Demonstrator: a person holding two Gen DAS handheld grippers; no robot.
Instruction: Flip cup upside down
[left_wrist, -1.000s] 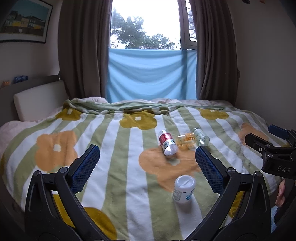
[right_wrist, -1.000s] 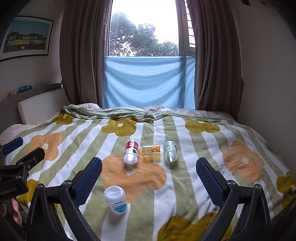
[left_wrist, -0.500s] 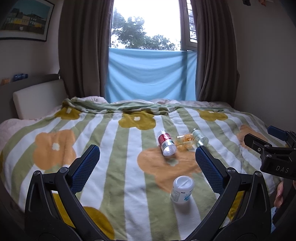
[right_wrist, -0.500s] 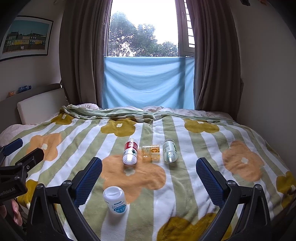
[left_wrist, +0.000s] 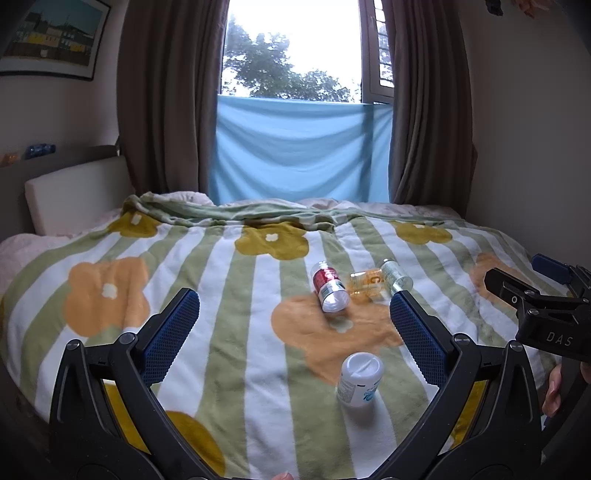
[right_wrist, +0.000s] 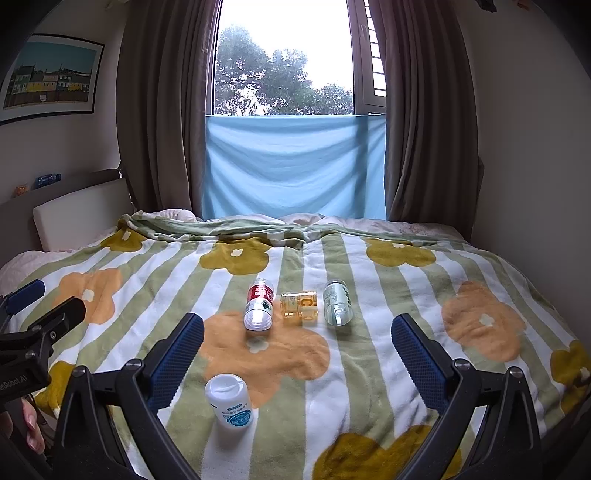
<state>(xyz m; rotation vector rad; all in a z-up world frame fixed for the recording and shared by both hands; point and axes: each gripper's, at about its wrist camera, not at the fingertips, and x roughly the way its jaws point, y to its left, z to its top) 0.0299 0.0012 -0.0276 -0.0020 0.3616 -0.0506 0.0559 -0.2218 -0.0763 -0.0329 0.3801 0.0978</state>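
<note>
A white cup-like container (left_wrist: 360, 380) with a blue label stands upright on the flowered blanket (left_wrist: 236, 332), its flat white end up. In the left wrist view it sits low between the fingers of my left gripper (left_wrist: 291, 306), nearer the right finger. My left gripper is open and holds nothing. In the right wrist view the white container (right_wrist: 229, 400) stands just inside the left finger of my right gripper (right_wrist: 298, 325), which is also open and empty. Both grippers hover short of it, apart from it.
Farther up the bed lie a red-labelled bottle (right_wrist: 259, 304), a small amber bottle (right_wrist: 300, 308) and a clear green-labelled bottle (right_wrist: 337, 302) in a row. A headboard cushion (right_wrist: 74, 218) stands at the left and curtains (right_wrist: 162, 110) frame the window behind. The other gripper (left_wrist: 535, 299) shows at the right edge.
The left wrist view has drifted slightly, so the bottles sit a little further left. The right gripper has barely moved. Nothing was gripped or shifted.
</note>
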